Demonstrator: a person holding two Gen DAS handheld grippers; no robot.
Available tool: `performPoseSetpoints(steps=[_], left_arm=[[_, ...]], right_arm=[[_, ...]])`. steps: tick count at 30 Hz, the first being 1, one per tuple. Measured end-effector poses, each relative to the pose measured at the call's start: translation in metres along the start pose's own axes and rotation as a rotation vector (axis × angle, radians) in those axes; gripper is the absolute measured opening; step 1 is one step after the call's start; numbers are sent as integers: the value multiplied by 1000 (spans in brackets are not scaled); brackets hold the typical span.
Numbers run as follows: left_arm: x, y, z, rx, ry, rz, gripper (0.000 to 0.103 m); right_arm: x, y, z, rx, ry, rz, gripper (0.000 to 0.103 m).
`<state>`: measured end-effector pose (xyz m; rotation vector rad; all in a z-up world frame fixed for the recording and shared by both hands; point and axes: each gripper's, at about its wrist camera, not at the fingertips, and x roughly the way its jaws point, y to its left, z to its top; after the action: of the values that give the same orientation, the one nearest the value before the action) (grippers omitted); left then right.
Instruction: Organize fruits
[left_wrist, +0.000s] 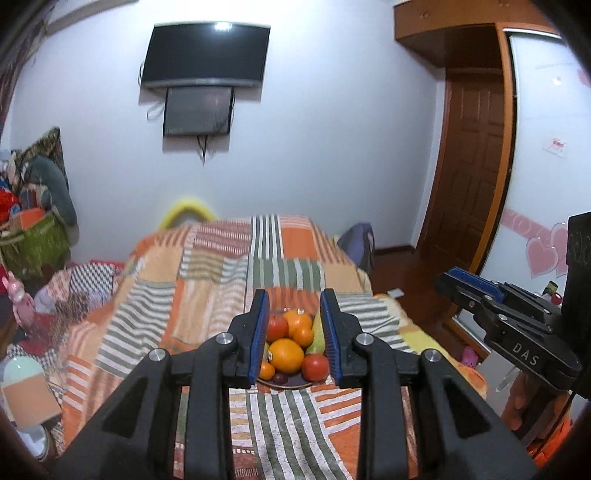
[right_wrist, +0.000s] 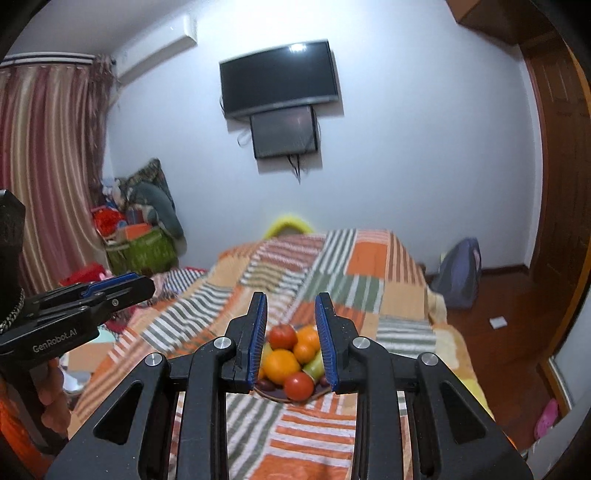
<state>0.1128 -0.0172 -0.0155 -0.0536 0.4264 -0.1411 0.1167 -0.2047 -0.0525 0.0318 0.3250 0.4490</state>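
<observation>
Both views look along the tongs toward a plate (left_wrist: 286, 384) of fruit sitting on a bed (left_wrist: 207, 295) covered in a striped orange and green patchwork spread. The plate lies near the foot end, ahead of both tongs and below them.

Left tongs (left_wrist: 294, 334): jaws show a gap between the blue pads, nothing between them; the fruit seen in the gap lies well beyond. Narrow setting, holding nothing. Right tongs (right_wrist: 290, 338): same condition, a narrow gap, empty. Neither touches the plate or any fruit.

Pile contents as far as visible: a large orange (left_wrist: 286, 355) at front centre, smaller oranges behind and at the left edge, a red tomato-like fruit (left_wrist: 315, 367) at front right, another red one at back left, a green pear-like fruit (left_wrist: 318, 339) on the right, small dark fruit (left_wrist: 279, 377) at the front rim. Fruits are heaped, touching one another.

Risks, judged from this layout:
- The heap is round on round. Pulling a lower fruit could likely send the upper ones rolling off the plate.
- The bed is soft; pressing down beside the plate could tilt it and spill the pile.
- The jaws look too narrow for the large orange; they would need widening before any approach, or the pads would nudge it.
- Red fruits look soft; a hard squeeze may bruise them.
- The two tongs aim at the same plate; they could collide.
</observation>
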Motion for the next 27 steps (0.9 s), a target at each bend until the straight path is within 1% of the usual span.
performPoseSetpoints(steps=[2, 3, 4, 5, 6, 7, 9, 11, 12, 18, 21, 22, 23, 25, 27], left_arm=[[-16, -3, 2, 9, -30, 9, 30], [-25, -4, 4, 9, -45, 11, 35], [-30, -3, 4, 6, -54, 13, 42], [-37, -3, 5, -2, -70, 19, 46], [-42, -2, 5, -7, -82, 26, 52], [-47, -2, 5, -13, -93, 33, 57], [-56, -2, 6, -19, -114, 43, 59], [-63, -2, 6, -17, -125, 51, 62], [-67, -3, 5, -15, -131, 58, 65], [-82, -5, 0, -6, -159, 82, 81], [-85, -4, -2, -6, -162, 91, 84], [-87, -4, -2, -6, -163, 92, 89], [-88, -3, -3, -9, -165, 95, 90], [-90, -4, -5, -9, -169, 99, 92], [-90, -4, -7, -4, -167, 100, 92]], right_arm=[[-10, 6, 1, -6, -22, 4, 25], [-14, 8, 1, -5, -29, 6, 25], [-17, 10, 1, -5, -36, 8, 31], [-19, 11, 1, -4, -43, 6, 36], [-23, 12, 0, -2, -58, -3, 51], [-26, 13, 0, 0, -72, -11, 63], [-29, 15, -1, 0, -91, -23, 70], [-29, 16, 0, 2, -95, -22, 70], [-30, 16, 0, 4, -99, -23, 71], [-35, 21, 0, -3, -123, -53, 83], [-38, 25, 1, -18, -124, -67, 84], [-37, 26, 1, -23, -123, -71, 86], [-39, 28, 0, -24, -124, -75, 88], [-42, 28, -2, -25, -134, -90, 97], [-45, 29, -6, -30, -144, -110, 100]])
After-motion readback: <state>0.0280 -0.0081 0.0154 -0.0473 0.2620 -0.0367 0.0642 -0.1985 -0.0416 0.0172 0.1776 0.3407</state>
